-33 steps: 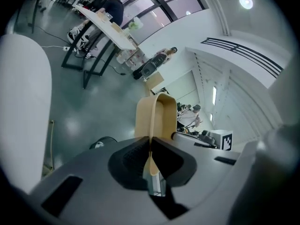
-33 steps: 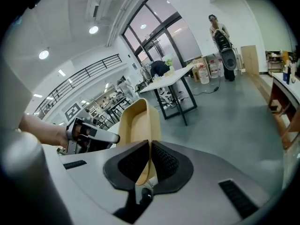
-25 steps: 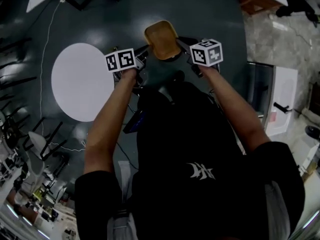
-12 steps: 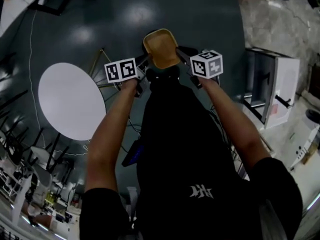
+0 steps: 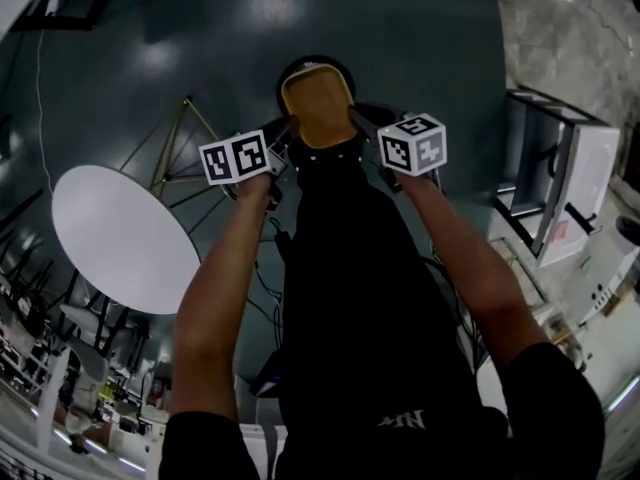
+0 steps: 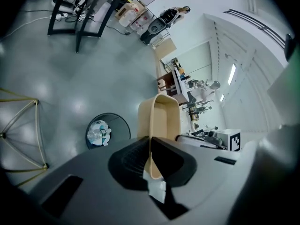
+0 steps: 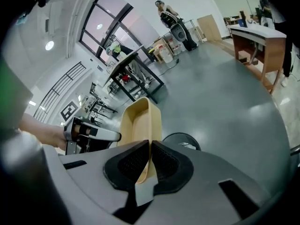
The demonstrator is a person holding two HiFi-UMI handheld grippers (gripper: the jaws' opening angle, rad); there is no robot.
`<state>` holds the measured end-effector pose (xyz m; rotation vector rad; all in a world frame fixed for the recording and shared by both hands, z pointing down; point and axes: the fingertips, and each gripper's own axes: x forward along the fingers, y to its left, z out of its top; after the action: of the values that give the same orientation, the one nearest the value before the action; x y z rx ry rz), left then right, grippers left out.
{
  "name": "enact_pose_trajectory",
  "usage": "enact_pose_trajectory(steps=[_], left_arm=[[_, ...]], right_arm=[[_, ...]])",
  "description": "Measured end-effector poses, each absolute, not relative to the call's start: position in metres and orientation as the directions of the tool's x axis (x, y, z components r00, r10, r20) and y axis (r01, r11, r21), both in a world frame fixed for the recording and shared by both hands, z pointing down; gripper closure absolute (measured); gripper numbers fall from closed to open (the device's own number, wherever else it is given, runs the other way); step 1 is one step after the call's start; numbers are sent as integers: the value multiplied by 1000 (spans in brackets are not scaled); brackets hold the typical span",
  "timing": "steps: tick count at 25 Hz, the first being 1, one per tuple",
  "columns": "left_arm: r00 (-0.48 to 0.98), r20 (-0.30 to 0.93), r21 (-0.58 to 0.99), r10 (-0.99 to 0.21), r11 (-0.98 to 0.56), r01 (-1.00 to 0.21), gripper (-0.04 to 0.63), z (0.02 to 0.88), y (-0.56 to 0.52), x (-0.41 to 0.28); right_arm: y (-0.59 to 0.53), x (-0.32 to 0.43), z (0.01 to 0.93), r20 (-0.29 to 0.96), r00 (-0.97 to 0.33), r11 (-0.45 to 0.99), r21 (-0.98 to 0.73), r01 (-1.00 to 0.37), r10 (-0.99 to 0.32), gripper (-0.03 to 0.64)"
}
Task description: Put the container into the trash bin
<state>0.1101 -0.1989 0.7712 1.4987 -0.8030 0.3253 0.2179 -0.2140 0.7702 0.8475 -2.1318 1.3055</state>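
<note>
Container [image 5: 317, 108] clamped by left hand-held gripper [image 6: 150, 156], right hand-held gripper [image 7: 150, 159]; above trash bin [image 6: 123, 127].

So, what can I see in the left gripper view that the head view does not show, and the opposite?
Only the left gripper view: the rubbish lying inside the trash bin, and, close up, the left tool shut on the rim of the container. Only the head view: the person's forearms and a round white table. Both: the tan container and the dark bin on the floor below it.
</note>
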Motion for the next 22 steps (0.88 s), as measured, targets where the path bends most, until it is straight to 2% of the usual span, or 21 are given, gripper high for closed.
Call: enact_pose_trajectory(steps=[7,22], left_arm=[[687,682,727,-250,133,-673,577,838,-195,113],[670,716,695,-197,108,-711,577,919,-195,105]], right_arm=[[-208,220,835,714,-664,308,-594,-743,-222,568],[-202,212,923,755,-635,309,-572,-759,-163,568]])
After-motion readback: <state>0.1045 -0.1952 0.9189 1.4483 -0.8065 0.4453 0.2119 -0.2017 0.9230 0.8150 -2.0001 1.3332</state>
